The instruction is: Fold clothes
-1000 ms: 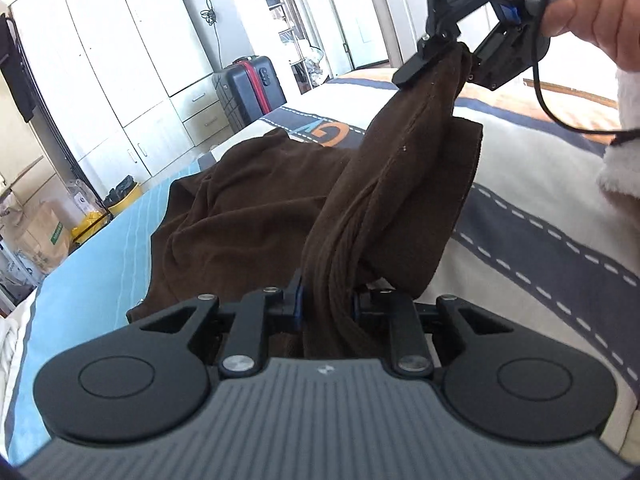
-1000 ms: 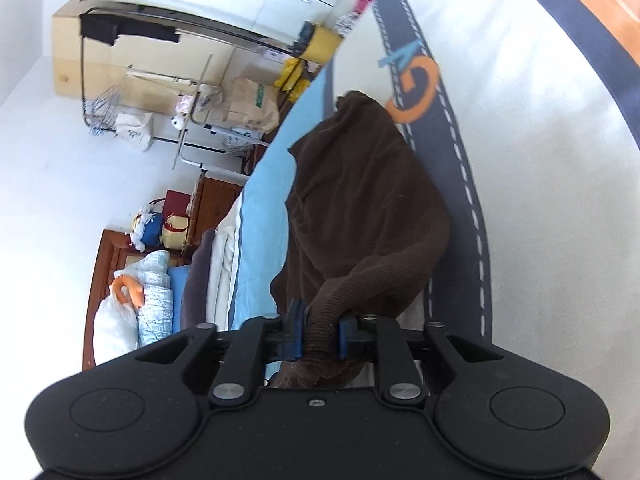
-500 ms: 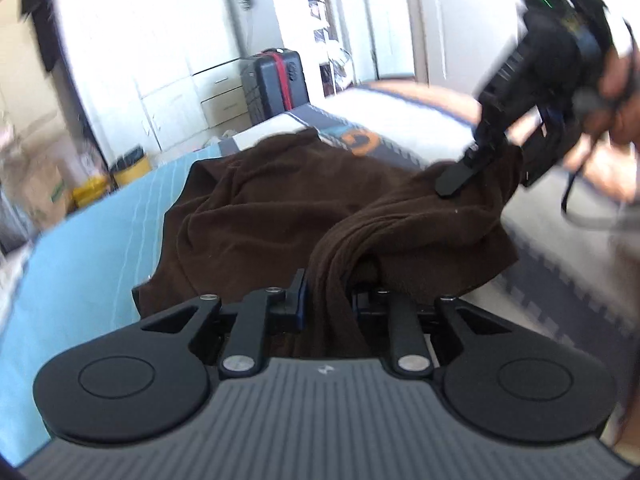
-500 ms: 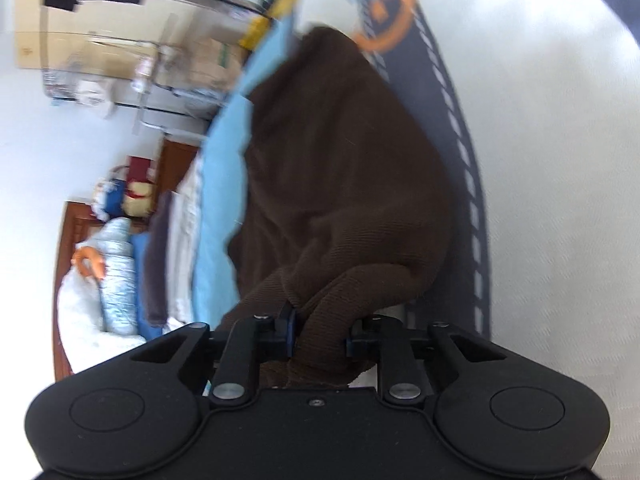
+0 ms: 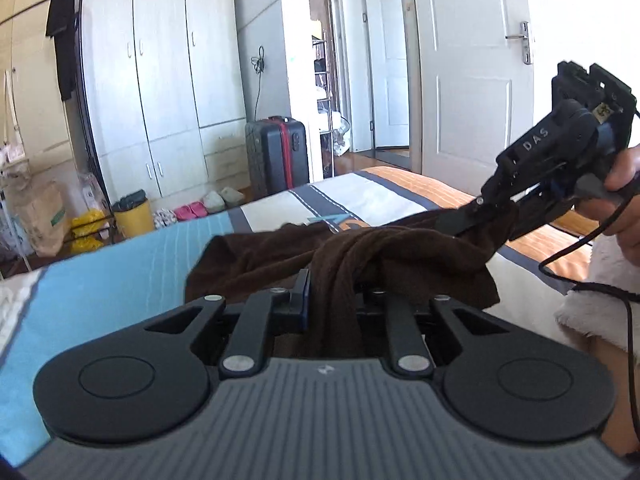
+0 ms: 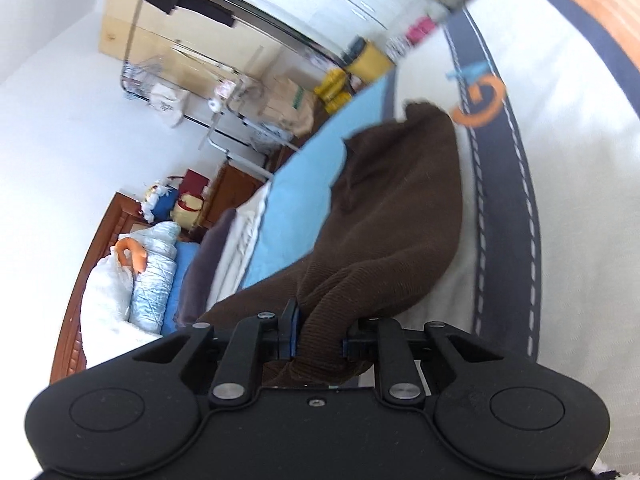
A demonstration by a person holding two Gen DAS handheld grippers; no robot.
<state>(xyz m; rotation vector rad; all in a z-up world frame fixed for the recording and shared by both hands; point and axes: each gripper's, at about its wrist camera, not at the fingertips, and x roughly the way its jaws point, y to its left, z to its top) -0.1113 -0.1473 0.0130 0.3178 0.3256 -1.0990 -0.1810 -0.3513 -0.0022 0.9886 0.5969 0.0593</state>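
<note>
The left hand-held gripper is clenched on a bunched fold of the brown garment, its jaws having just been closing with the cloth pinched between them; the right hand-held gripper likewise grasps a thick ribbed roll of the same garment, and its jaws too have just been closing on the cloth; in the left wrist view the right hand-held gripper appears at the right edge, held by a hand with a black cable trailing from it, the fabric hanging from its tip; the garment stretches between the two hand-held grippers, lifted at both pinched ends, while the rest of it lies spread on the bed, across the light blue part of the cover and reaching the white part beside the dark stitched stripe; an orange and blue emblem shows just past the garment's far end; beyond the bed stand a white wardrobe, a dark suitcase and a yellow bin
</note>
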